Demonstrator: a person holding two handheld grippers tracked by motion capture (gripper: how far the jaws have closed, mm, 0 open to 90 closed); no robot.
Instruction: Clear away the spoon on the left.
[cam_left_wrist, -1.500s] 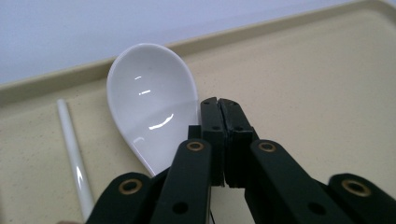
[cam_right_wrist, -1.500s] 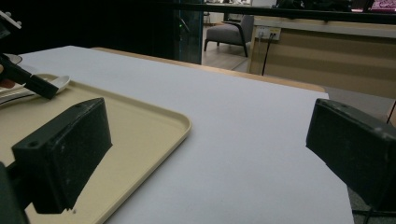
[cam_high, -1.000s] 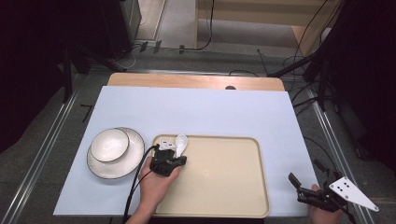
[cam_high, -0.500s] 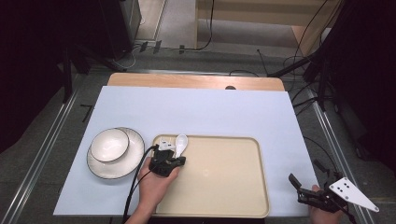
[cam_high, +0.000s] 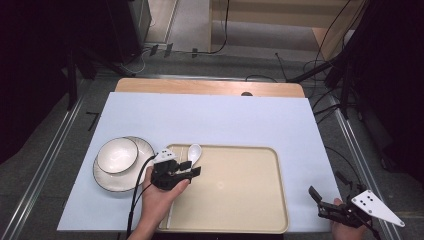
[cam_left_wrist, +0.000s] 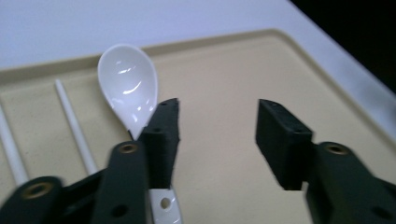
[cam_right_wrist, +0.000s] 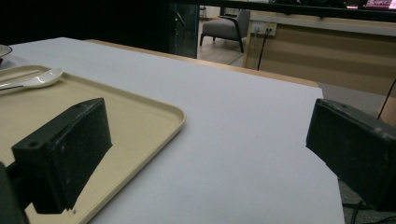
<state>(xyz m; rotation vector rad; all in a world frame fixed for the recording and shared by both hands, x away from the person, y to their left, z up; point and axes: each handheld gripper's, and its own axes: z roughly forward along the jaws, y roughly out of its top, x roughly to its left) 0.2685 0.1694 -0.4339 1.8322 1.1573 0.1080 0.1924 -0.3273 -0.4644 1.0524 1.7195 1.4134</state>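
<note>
A white ceramic spoon (cam_high: 194, 152) lies at the far left corner of the beige tray (cam_high: 240, 210), beside two white chopsticks (cam_left_wrist: 74, 126). My left gripper (cam_high: 192, 171) hovers low over the tray just behind the spoon. In the left gripper view this gripper (cam_left_wrist: 217, 116) is open, with bare tray between the jaws. The spoon (cam_left_wrist: 128, 86) sits to the left of the gap, its handle running under the left jaw. My right gripper (cam_high: 320, 200) rests off the tray's near right corner. In its own view it (cam_right_wrist: 210, 135) stands wide open over the pale blue mat.
A white bowl (cam_high: 117, 155) sits on a dark-rimmed white plate (cam_high: 135, 175) left of the tray. The pale blue mat (cam_high: 225, 120) covers the wooden table (cam_high: 210, 87). Cables and stands crowd the floor beyond the table's right edge.
</note>
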